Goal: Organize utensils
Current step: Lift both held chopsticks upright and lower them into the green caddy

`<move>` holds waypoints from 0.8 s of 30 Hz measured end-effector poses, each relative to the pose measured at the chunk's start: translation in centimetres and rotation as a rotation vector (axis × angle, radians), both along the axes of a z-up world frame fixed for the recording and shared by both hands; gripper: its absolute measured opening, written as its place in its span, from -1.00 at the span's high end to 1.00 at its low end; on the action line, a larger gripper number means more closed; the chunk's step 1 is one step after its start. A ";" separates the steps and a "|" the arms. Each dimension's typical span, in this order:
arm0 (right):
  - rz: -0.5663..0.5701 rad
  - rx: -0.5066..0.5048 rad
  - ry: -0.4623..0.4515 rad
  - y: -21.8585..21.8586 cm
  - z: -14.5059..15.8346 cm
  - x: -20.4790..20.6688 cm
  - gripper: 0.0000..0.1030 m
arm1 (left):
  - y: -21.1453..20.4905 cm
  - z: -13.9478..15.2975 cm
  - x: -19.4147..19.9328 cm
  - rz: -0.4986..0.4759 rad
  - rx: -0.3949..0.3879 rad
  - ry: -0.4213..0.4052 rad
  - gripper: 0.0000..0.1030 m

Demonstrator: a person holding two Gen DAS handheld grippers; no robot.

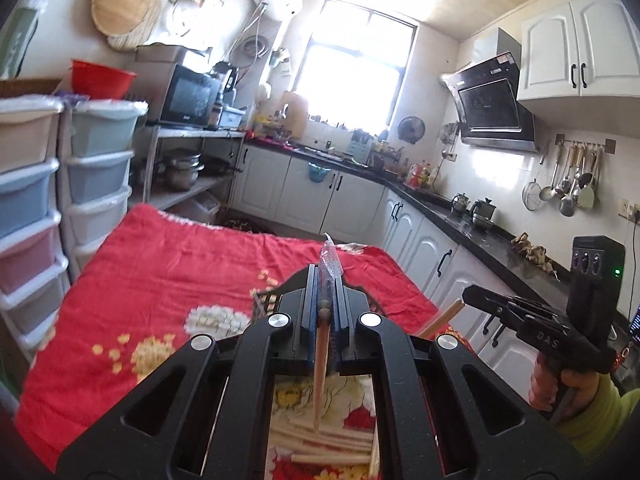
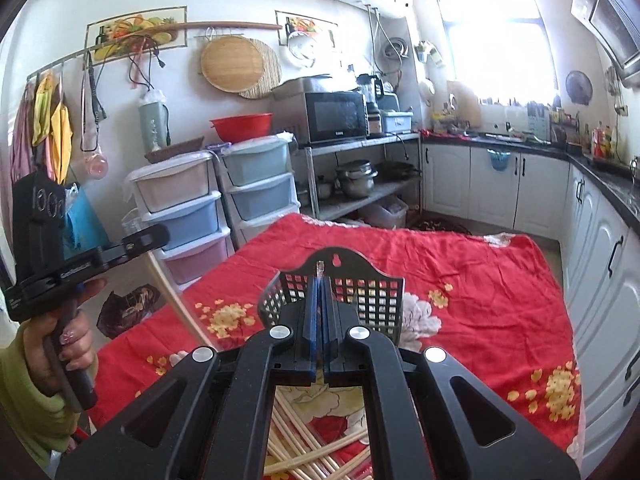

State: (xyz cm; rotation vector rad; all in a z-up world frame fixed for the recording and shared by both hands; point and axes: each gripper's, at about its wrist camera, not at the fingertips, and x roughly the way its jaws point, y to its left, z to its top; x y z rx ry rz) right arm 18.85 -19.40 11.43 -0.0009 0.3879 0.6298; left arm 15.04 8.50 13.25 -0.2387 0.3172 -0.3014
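My left gripper [image 1: 327,280] is shut on a plastic-wrapped pair of chopsticks [image 1: 322,364]; the clear wrapper tip [image 1: 330,258] sticks out past the fingertips. It is held above the red flowered cloth [image 1: 168,276]. My right gripper [image 2: 320,286] is shut on another wrapped chopstick, only its clear tip [image 2: 319,267] showing, just in front of a black perforated utensil basket [image 2: 360,292]. Several loose wooden chopsticks [image 2: 312,452] lie on the cloth below both grippers, and they show in the left wrist view [image 1: 328,444] too. The right gripper [image 1: 472,294] appears at the right of the left view, holding a chopstick [image 1: 442,318].
Stacks of plastic drawers [image 2: 188,208] stand left of the table. A metal shelf [image 2: 360,176] with a microwave and pots is behind. White cabinets with a dark counter [image 1: 472,232] run along the right. The left gripper [image 2: 132,246] shows at the left of the right view.
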 end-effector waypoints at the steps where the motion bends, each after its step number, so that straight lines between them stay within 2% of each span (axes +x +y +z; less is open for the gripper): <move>1: 0.005 0.003 -0.002 0.0 0.3 0.0 0.96 | -0.3 0.4 0.4 -0.003 0.004 -0.006 0.95; 11: 0.029 0.071 -0.067 -0.5 4.1 -0.2 0.97 | -0.7 3.9 2.9 0.012 -0.007 -0.059 0.95; 17: 0.005 0.095 -0.129 -0.8 6.5 0.0 0.97 | -0.6 6.3 4.0 0.040 -0.006 -0.106 0.95; 24: -0.030 0.138 -0.142 -1.9 8.3 1.6 0.97 | -1.1 6.9 6.9 0.096 0.033 -0.099 0.95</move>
